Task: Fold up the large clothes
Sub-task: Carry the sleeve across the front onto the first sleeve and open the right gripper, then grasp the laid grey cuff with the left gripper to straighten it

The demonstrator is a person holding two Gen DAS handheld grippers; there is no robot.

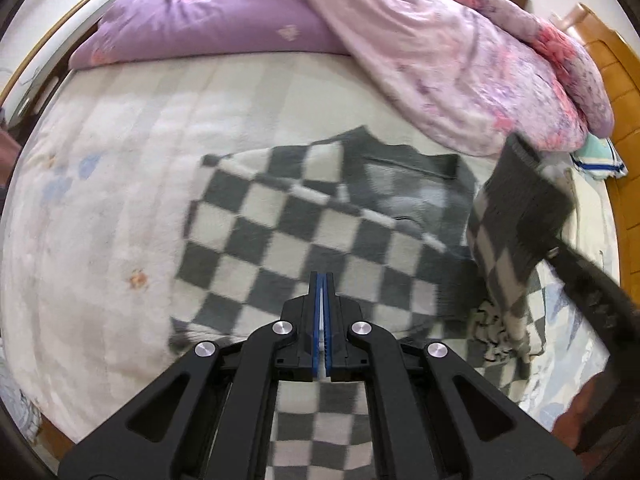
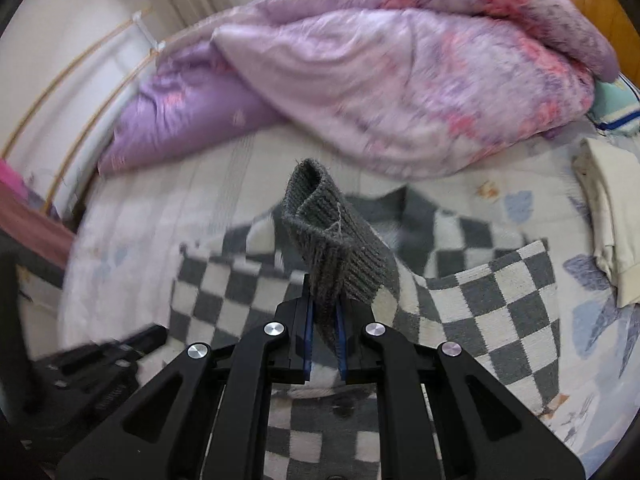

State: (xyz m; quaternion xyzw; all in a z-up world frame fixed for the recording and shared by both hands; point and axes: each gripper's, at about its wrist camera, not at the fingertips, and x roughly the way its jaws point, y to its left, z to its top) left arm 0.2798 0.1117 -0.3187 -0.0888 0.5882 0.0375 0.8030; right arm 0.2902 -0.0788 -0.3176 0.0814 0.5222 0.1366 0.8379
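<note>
A grey and white checked sweater (image 1: 304, 220) is lying spread across the bed (image 1: 100, 200), partly flat on the pale sheet. The right gripper (image 2: 323, 322) is clenching the sweater's grey ribbed cuff (image 2: 320, 220), which is standing up folded between its blue pads (image 2: 308, 332), so the sleeve (image 1: 516, 216) is hanging lifted above the rest of the garment. The left gripper (image 1: 322, 316) is hovering over the sweater's lower part with its fingers pressed together; a thin strip of white is showing between them, though I cannot tell whether it is fabric. A pink flowered quilt (image 2: 400, 80) and a purple pillow (image 1: 200, 20) are piled at the far side of the bed, beyond the sweater.
</note>
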